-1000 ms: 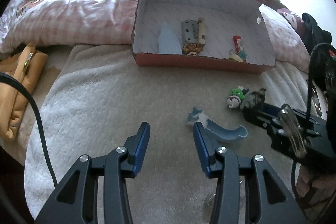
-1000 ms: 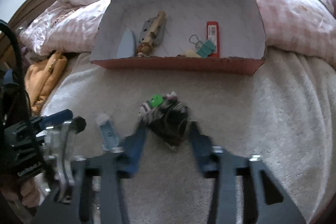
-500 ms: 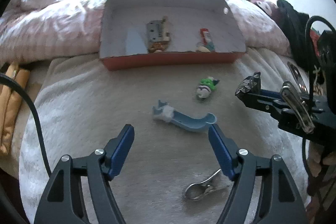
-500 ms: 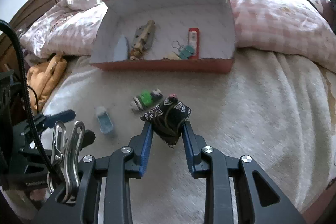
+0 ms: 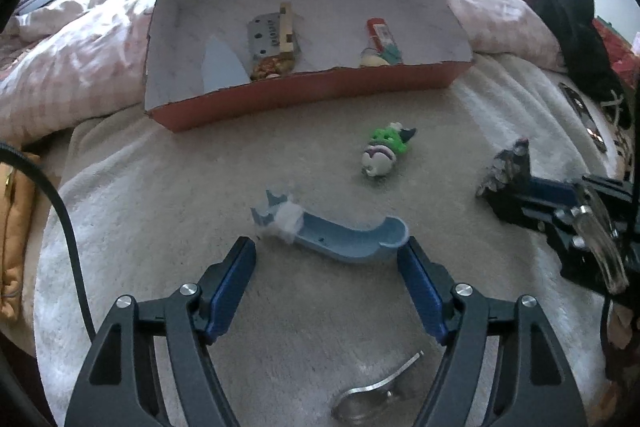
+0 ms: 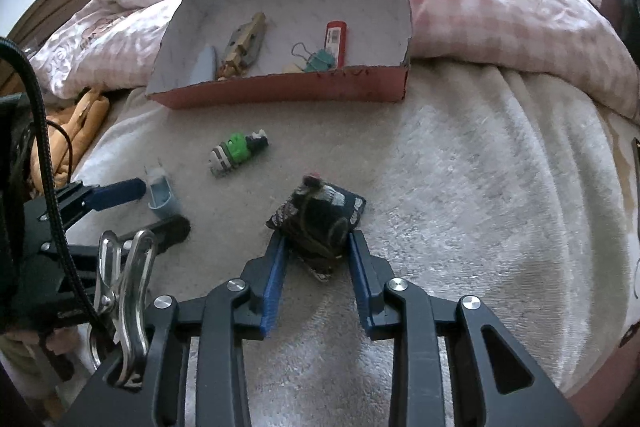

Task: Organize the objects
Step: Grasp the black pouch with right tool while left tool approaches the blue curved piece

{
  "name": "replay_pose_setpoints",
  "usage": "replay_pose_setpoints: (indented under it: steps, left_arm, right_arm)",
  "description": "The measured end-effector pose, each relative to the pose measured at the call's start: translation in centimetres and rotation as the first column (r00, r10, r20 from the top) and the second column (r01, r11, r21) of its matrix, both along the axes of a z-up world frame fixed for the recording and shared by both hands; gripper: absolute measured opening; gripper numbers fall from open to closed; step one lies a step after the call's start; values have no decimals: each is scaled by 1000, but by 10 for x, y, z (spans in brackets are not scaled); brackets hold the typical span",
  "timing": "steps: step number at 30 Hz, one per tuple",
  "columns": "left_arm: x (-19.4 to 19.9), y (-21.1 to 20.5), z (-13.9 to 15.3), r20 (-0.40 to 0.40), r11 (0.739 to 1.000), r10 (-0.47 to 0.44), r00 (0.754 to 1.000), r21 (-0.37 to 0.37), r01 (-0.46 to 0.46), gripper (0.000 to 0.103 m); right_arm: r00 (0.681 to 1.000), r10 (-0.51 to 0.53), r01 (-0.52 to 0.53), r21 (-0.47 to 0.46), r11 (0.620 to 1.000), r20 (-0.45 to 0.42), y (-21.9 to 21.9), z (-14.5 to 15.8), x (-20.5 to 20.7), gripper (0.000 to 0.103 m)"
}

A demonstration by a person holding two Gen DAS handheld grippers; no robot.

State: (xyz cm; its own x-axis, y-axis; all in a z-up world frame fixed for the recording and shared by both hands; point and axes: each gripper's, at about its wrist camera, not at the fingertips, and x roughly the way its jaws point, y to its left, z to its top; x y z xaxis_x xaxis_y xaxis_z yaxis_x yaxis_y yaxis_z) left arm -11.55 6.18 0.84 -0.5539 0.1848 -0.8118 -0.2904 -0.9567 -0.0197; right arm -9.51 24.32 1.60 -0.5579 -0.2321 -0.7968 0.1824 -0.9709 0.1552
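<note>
My left gripper (image 5: 328, 259) is open wide, its fingers on either side of a curved blue plastic piece (image 5: 340, 233) with a white tuft, lying on the beige blanket. My right gripper (image 6: 318, 247) is shut on a small black patterned pouch (image 6: 320, 217), held just above the blanket; it shows at the right in the left wrist view (image 5: 506, 163). A green and white toy figure (image 5: 384, 147) lies between them and the red cardboard box (image 5: 312, 93). The box holds a metal hinge (image 5: 268, 37), a red lighter (image 5: 378, 31) and binder clips (image 6: 318, 61).
A metal clip (image 5: 376, 399) lies on the blanket under my left gripper. Pink checked bedding (image 6: 500, 11) lies behind and beside the box. An orange bag (image 5: 14, 227) sits at the left edge, black clothing (image 5: 576, 23) at the right.
My left gripper opened wider and moved up to the blue piece. My right gripper closed on the black pouch, lifted it and drew back from the toy.
</note>
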Motion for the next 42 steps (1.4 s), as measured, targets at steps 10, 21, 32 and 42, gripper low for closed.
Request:
replay_pose_setpoints:
  steps: [10,21,32,42]
  left_arm:
    - [-9,0,-3,-25,999,40,999,2,-40,74]
    - [-10,-2,-1,-53,999,45,998,23,-44,72]
    - [2,-19,11,-61,996,93,994,16,-92,72]
    - [11,-40,18,-63,990,135,989,56,-131,72]
  right_arm:
    - [999,-2,1,-26,1000,-32,2,-3,2,32]
    - [999,-1,0,-31,1000,-47,1,-4,5,34]
    - [998,32,-33,-9,999,-60,-7,-4,6,49]
    - [996,54,-47,91,995,-69,-24,-5,9,56]
